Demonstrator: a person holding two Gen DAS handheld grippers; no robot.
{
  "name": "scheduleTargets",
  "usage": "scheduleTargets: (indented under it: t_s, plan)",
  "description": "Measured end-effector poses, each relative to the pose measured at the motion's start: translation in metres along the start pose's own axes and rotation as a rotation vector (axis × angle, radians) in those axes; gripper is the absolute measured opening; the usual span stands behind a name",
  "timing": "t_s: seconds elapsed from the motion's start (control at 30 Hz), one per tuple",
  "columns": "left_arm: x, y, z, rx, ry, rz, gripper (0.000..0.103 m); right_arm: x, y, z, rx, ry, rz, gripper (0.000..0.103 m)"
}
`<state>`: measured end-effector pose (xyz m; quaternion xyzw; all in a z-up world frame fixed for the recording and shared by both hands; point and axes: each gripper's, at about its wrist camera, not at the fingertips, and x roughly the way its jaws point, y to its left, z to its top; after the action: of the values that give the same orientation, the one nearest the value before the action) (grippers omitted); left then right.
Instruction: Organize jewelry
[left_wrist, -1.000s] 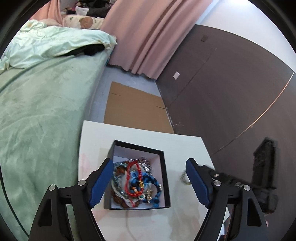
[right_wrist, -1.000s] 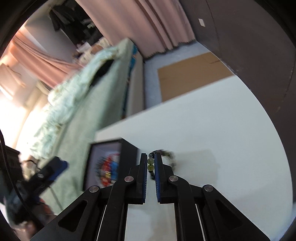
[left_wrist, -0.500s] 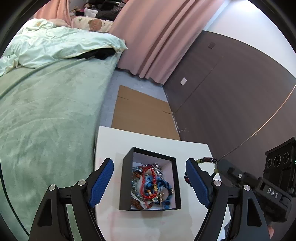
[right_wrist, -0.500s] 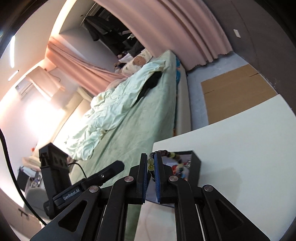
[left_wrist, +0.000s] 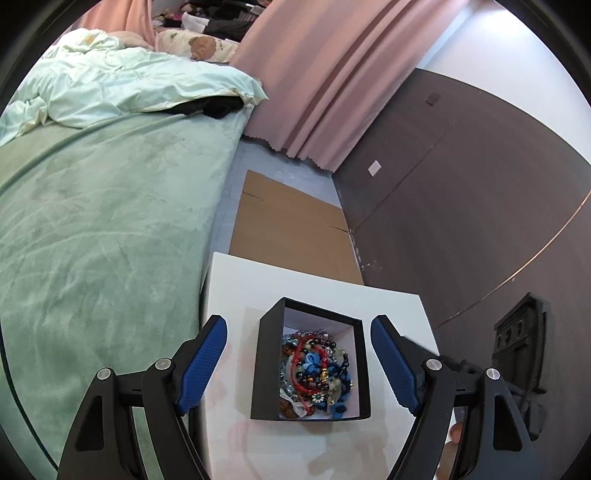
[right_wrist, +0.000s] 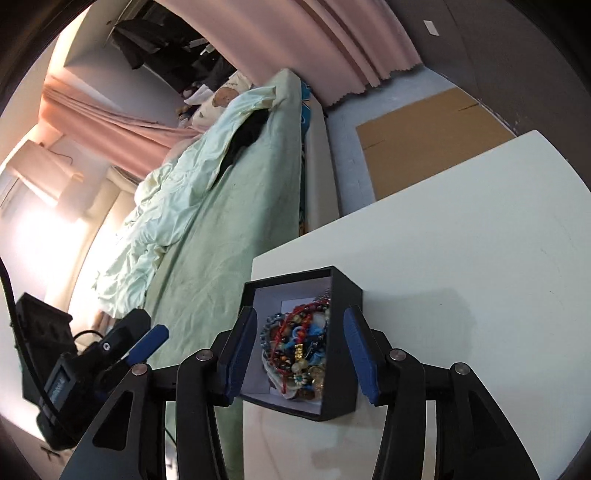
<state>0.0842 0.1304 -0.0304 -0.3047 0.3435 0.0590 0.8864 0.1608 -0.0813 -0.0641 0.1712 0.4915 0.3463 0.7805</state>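
A black box (left_wrist: 266, 354) with a white inside stands on the white table (left_wrist: 317, 295). It holds a tangled pile of bead bracelets (left_wrist: 317, 369), red, blue and dark. My left gripper (left_wrist: 297, 365) is open and empty above the box, its jaws wide on either side. My right gripper (right_wrist: 299, 352) is open and empty right above the same box (right_wrist: 343, 295), over the bracelets (right_wrist: 299, 350). The left gripper's body shows at the lower left of the right wrist view (right_wrist: 110, 354).
A bed with a green cover (left_wrist: 92, 221) runs along the table's left edge. Flat cardboard (left_wrist: 291, 229) lies on the floor beyond the table. A dark wall (left_wrist: 461, 184) stands on the right. Bare table top (right_wrist: 461, 240) stretches right of the box.
My right gripper carried a dark bead bracelet from the table to over the box, then opened and let it go. My left gripper rose and drew back a little.
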Motion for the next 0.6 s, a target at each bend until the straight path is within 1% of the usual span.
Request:
scheduleTargets:
  t_s: [0.13,0.33,0.4,0.47,0.5,0.53,0.6]
  plan:
    - [-0.001,-0.004,-0.002,0.011,0.004,-0.006,0.081,-0.014,0.004,-0.001,-0.031,-0.021,-0.023,0.050]
    - [-0.008,-0.019,-0.009,0.096,-0.012,0.024,0.082,-0.031,0.002,-0.003,-0.068,-0.030,-0.070,0.050]
    - [-0.010,-0.021,-0.013,0.112,-0.015,0.025,0.086,-0.042,0.001,-0.006,-0.084,-0.052,-0.092,0.050]
    - [-0.013,-0.023,-0.018,0.121,-0.023,0.023,0.094,-0.054,0.000,-0.009,-0.096,-0.080,-0.112,0.050]
    - [-0.015,-0.025,-0.021,0.132,-0.029,0.023,0.095,-0.059,-0.001,-0.011,-0.100,-0.093,-0.116,0.051]
    - [-0.016,-0.027,-0.024,0.148,-0.034,0.022,0.096,-0.064,-0.001,-0.012,-0.103,-0.101,-0.118,0.053]
    - [-0.019,-0.033,-0.029,0.176,-0.040,0.023,0.097,-0.074,-0.003,-0.016,-0.110,-0.122,-0.131,0.072]
